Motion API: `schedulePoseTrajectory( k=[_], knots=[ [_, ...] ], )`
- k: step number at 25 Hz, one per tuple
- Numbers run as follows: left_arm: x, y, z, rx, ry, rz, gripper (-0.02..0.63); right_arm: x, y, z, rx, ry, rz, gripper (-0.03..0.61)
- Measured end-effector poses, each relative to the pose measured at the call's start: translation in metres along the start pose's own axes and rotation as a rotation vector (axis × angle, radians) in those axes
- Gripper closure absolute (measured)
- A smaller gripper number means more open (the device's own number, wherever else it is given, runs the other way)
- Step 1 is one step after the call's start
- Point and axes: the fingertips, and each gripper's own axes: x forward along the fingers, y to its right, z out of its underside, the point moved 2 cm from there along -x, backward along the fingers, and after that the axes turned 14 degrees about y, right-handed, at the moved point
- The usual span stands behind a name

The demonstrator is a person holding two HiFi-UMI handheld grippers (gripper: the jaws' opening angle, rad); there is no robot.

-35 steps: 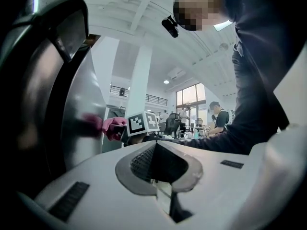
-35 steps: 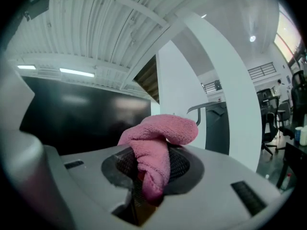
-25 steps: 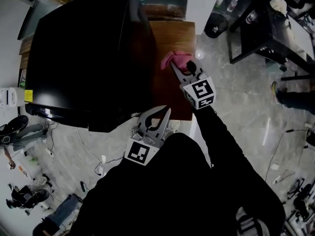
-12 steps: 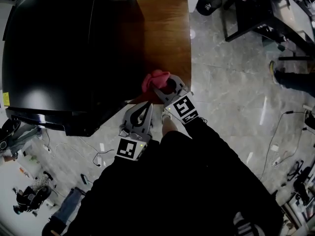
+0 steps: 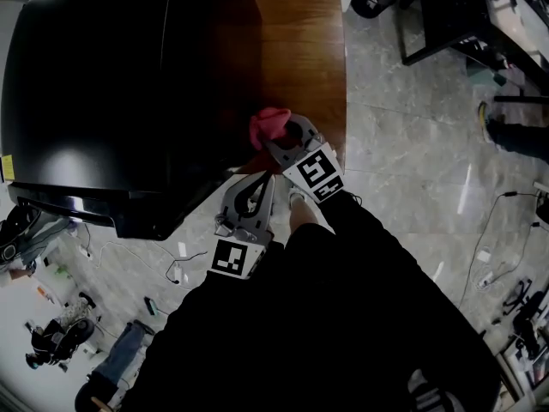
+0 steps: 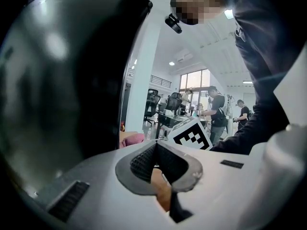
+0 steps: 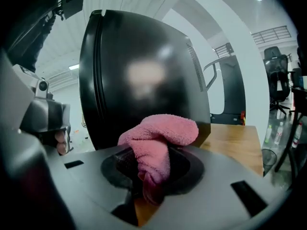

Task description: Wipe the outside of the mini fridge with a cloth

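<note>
Seemingly mid-wipe, the right claw [image 5: 276,141] pinches a crumpled pink terry cloth [image 5: 268,124] beside the glossy black mini fridge [image 5: 94,84], left claw [image 5: 263,184] closed and empty; next, press and sweep.

Pink terry cloth [image 7: 160,138], bunched, pinched between the right gripper's [image 5: 279,147] jaws; glossy black mini fridge [image 7: 139,75] upright, just ahead

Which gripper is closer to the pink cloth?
Right. The right gripper is shut on the cloth, holding it beside the fridge. The left gripper is shut on nothing and sits apart from the cloth, nearer the person.
</note>
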Motion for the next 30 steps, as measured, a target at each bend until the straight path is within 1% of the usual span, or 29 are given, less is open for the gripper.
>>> schedulePoseTrajectory(
  k=[4,10,12,18,21,24,28,30],
  knots=[
    [0.011,0.001,0.000,-0.007,0.006,-0.005,0.607,0.009,0.015,0.000,-0.001,0.005,0.005,0.463],
    [0.032,-0.011,-0.009,-0.019,0.044,-0.093,0.607,0.030,0.052,-0.005,-0.011,0.010,0.030,0.465],
    [0.040,-0.010,-0.010,-0.023,0.058,-0.094,0.607,0.038,0.064,-0.007,-0.019,0.012,0.035,0.465],
    [0.072,-0.004,-0.018,-0.033,0.063,-0.098,0.607,0.059,0.106,-0.015,-0.032,0.015,0.044,0.465],
    [0.093,-0.010,-0.021,-0.030,0.050,-0.100,0.607,0.075,0.134,-0.020,-0.030,0.022,0.062,0.468],
    [0.111,-0.016,-0.028,-0.020,0.058,-0.101,0.607,0.094,0.164,-0.026,-0.036,0.025,0.086,0.469],
    [0.124,-0.019,-0.035,-0.025,0.061,-0.124,0.607,0.115,0.201,-0.034,-0.044,0.024,0.111,0.471],
    [0.132,-0.018,-0.039,-0.035,0.054,-0.120,0.607,0.124,0.222,-0.041,-0.052,0.027,0.130,0.471]
  ],
)
